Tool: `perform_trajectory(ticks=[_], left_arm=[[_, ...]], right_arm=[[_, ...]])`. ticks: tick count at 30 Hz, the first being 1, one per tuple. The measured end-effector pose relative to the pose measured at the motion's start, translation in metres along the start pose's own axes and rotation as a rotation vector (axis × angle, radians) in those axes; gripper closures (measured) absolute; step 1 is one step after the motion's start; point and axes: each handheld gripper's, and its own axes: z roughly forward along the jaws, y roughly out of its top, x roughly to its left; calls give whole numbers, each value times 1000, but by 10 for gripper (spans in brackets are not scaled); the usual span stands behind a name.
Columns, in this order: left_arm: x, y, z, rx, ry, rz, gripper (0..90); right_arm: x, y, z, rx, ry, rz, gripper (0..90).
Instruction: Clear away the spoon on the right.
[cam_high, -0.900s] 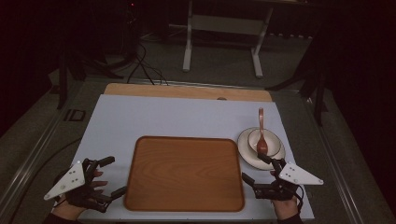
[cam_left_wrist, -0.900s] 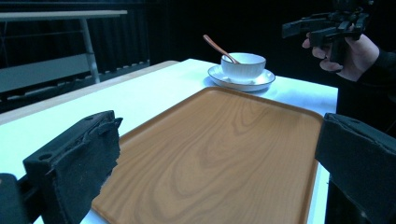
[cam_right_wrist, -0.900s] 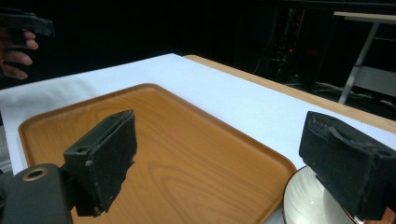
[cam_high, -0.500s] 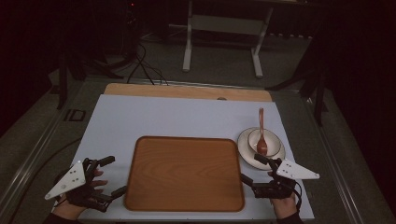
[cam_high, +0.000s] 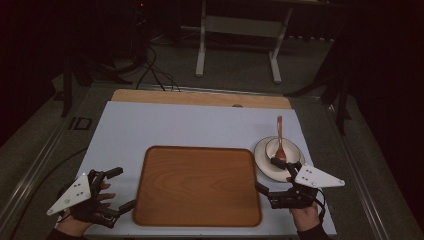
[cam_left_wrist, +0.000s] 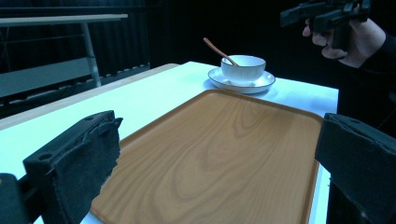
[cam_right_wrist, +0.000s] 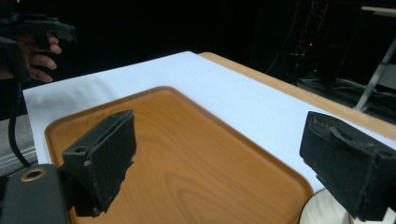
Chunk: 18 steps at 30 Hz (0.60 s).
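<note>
Right gripper (cam_high: 270, 179) spread wide, nothing in it, hovering at the tray's (cam_high: 197, 186) right edge, with one jaw next to the saucer (cam_high: 262, 160). Bowl (cam_high: 283, 150) sits on that saucer just ahead of it, spoon (cam_high: 279, 135) resting inside. Left gripper (cam_high: 119, 189) also spread, empty, at the tray's left edge. Tray bare on the table (cam_high: 165, 125). Judgement: nothing grasped yet, work barely begun; picking up and placing all remain.

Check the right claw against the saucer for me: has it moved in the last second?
Yes. The right claw has drifted slightly left and toward the person, off the saucer and nearer the wooden tray corner.
</note>
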Motion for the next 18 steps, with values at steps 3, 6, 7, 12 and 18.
perform_trajectory(ticks=[3, 6, 7, 12, 18], left_arm=[[0, 0, 0, -1, 0, 1, 0], [0, 0, 0, -4, -4, -2, 0], [0, 0, 0, -4, -4, -2, 0], [0, 0, 1, -1, -9, 0, 0], [-1, 0, 1, 1, -10, 3, 0]], right_arm=[[0, 7, 1, -4, 1, -17, 106], [0, 15, 3, -8, 10, -36, 106], [0, 16, 3, -9, 11, -40, 106], [-5, 26, 7, -2, 20, -44, 106], [-12, 36, 11, 3, 24, -45, 106]])
